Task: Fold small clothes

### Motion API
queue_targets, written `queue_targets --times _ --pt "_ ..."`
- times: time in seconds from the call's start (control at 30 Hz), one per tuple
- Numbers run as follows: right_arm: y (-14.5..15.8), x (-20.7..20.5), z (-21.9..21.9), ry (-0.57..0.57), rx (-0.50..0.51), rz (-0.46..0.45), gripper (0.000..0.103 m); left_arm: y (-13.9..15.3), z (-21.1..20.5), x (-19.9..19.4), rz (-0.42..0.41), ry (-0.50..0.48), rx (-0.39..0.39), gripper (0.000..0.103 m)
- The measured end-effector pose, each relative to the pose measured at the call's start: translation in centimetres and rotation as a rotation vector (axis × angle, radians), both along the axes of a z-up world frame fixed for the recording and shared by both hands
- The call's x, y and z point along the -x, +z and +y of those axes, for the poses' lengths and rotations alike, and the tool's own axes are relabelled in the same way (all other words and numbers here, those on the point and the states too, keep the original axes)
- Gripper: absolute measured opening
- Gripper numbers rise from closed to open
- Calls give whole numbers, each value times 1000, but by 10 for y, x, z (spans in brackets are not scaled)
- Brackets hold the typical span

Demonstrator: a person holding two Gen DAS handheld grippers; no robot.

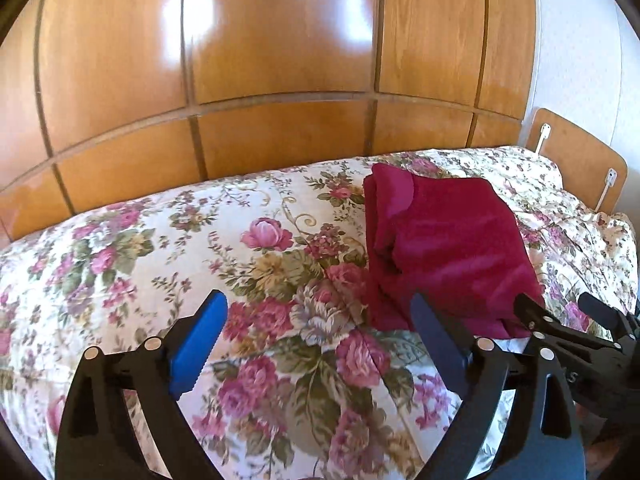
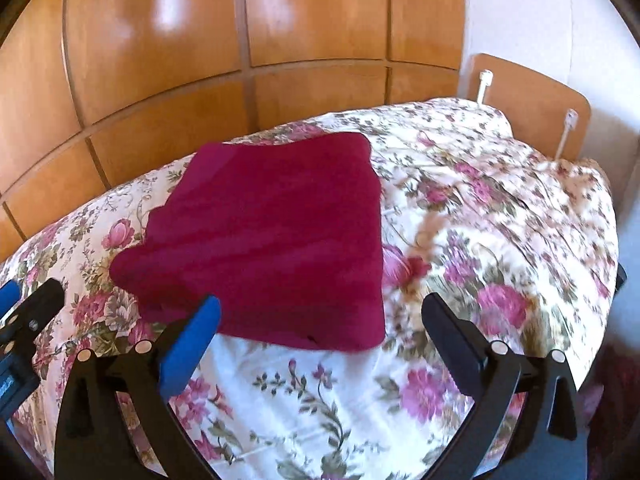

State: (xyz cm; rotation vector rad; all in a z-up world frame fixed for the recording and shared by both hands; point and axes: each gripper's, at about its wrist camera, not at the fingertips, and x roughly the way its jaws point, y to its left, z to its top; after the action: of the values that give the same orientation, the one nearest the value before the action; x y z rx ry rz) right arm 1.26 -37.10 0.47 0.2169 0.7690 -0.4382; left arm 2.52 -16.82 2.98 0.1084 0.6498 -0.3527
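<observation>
A folded dark red garment (image 1: pixel 448 248) (image 2: pixel 272 240) lies flat on the flowered bedspread (image 1: pixel 160 248) (image 2: pixel 480 240). My left gripper (image 1: pixel 318 304) hangs open over bare bedspread just left of the garment, with nothing between its blue-padded fingers. My right gripper (image 2: pixel 322 304) is open too, above the garment's near edge, and its pads (image 2: pixel 192 344) are clear of the cloth. Each gripper shows in the other's view: the right gripper (image 1: pixel 558 308) at the garment's near right corner, the left gripper (image 2: pixel 28 292) at the far left edge.
A glossy wooden wardrobe (image 1: pixel 280 40) (image 2: pixel 240 20) rises right behind the bed. A wooden headboard (image 1: pixel 576 160) (image 2: pixel 532 96) with two white fittings stands at the right end, against a white wall. The bedspread is rumpled near the headboard.
</observation>
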Motion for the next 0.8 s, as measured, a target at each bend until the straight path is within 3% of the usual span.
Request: queue_targets --times 0.3,0.4,0.8 --pt "17 19 9 -47 48 -51 100 5 6 22 -15 7 13 93" --pt "20 21 13 -38 52 -57 100 7 7 25 -24 10 13 98" --pt "18 27 23 -22 60 -55 100 9 12 26 -26 36 20 99"
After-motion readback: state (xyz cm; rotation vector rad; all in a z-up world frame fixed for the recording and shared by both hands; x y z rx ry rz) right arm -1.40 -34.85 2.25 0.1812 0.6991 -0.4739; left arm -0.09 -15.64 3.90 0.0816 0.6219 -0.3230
